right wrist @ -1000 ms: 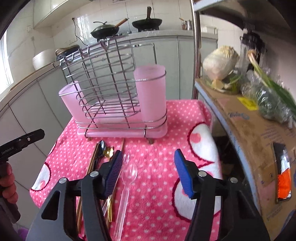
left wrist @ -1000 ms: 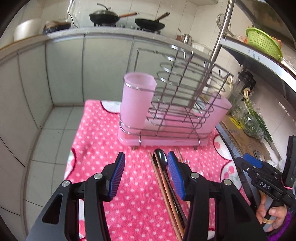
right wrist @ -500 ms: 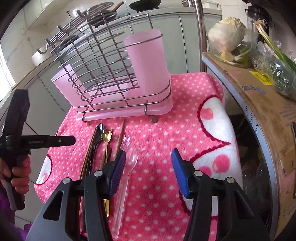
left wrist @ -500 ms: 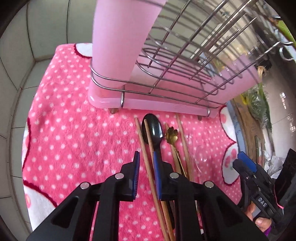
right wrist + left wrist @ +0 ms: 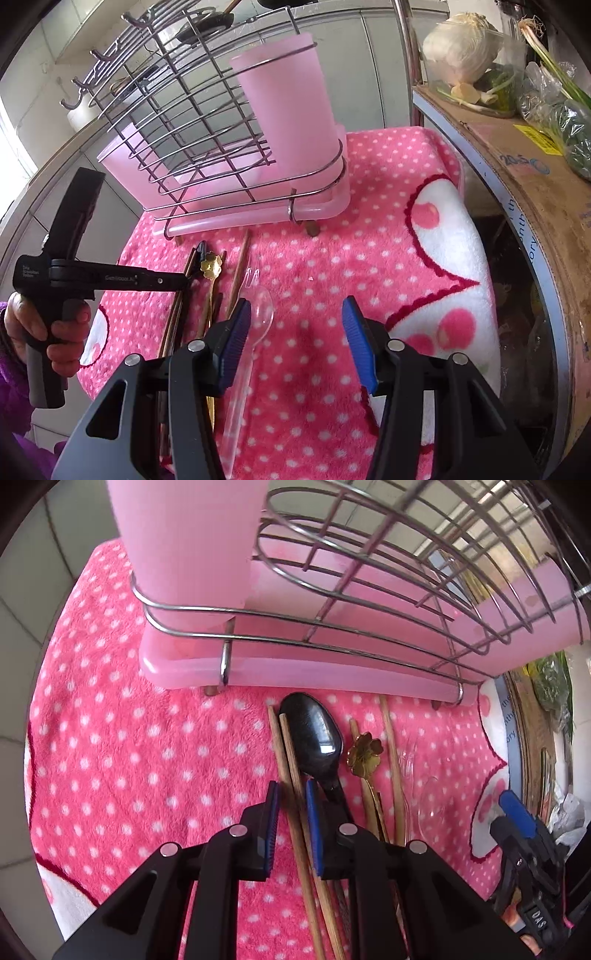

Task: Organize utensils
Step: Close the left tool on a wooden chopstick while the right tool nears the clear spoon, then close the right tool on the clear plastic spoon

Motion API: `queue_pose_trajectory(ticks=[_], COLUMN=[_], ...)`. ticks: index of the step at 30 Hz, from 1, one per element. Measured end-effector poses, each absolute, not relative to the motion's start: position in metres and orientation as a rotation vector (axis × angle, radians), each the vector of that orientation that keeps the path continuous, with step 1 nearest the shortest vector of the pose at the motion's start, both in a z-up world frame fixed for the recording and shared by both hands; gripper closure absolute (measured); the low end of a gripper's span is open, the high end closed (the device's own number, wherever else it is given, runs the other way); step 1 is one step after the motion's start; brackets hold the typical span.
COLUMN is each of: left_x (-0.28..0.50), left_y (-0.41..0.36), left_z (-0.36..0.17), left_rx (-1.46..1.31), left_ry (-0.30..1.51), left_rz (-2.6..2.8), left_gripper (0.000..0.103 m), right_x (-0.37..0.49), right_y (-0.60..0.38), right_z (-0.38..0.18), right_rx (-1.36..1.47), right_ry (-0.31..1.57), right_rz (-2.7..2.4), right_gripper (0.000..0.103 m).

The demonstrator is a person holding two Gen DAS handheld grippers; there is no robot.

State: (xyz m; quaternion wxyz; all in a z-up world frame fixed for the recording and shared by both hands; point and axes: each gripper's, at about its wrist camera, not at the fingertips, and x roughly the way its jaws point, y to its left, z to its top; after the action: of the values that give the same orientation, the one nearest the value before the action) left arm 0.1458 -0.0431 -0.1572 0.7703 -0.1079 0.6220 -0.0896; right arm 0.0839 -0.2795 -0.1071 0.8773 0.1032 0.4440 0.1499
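Several utensils lie side by side on the pink dotted towel (image 5: 147,768): a pair of wooden chopsticks (image 5: 286,746), a black spoon (image 5: 317,734), a gold flower-ended spoon (image 5: 365,753), more chopsticks (image 5: 391,757) and a clear plastic spoon (image 5: 258,314). My left gripper (image 5: 291,786) points steeply down, shut on the leftmost pair of chopsticks just short of the black spoon's neck. My right gripper (image 5: 295,328) hovers open over bare towel, the clear spoon just outside its left finger. Behind the utensils stands a wire rack (image 5: 184,129) with a pink cup (image 5: 288,103).
A cardboard-covered ledge (image 5: 517,166) with a cabbage (image 5: 461,48) and bagged greens runs along the right. A metal pole (image 5: 410,66) rises behind the rack. A hand in a purple sleeve (image 5: 33,328) holds the left gripper's handle. Grey cabinets stand beyond the table's far edge.
The left gripper dropped and tipped down toward the chopsticks, and its jaws went from wide apart to narrow around the pair. The right gripper sank a little and tilted down.
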Motion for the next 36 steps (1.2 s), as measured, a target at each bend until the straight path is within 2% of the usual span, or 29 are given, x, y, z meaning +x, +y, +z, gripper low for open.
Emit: queue_pose_trajectory(ticks=[3,10,24,30,36], left_x=[0.148,0.152,0.153,0.149,0.142], left_y=[-0.046,-0.023,-0.056,-0.069,-0.043], left_z=[-0.16,-0.159,-0.162,-0.161,-0.148], left_rx=[-0.214,-0.356,-0.136,-0.025,-0.073], left_ry=[1.362,1.365,1.353,1.33,1.297], left_rz=[-0.196,-0.218,-0.17,-0.178,-0.166], left_gripper=[0.089,0.089,0.088,0.098,0.098], right_x=[0.085,0.087,0.087,0.082,0.094], right_y=[-0.279,-0.278,-0.271,-0.27,-0.28], right_z=[-0.109,-0.108,-0.111,-0.109,-0.115], right_rx=[0.222,0.217,0.216,0.203,0.307], right_ry=[0.938,0.943,0.967,0.969,1.017], right_rz=[0.322,0.32,0.316,0.324,0.382], right_gripper=[0.051,0.051,0.051,0.051,0.051])
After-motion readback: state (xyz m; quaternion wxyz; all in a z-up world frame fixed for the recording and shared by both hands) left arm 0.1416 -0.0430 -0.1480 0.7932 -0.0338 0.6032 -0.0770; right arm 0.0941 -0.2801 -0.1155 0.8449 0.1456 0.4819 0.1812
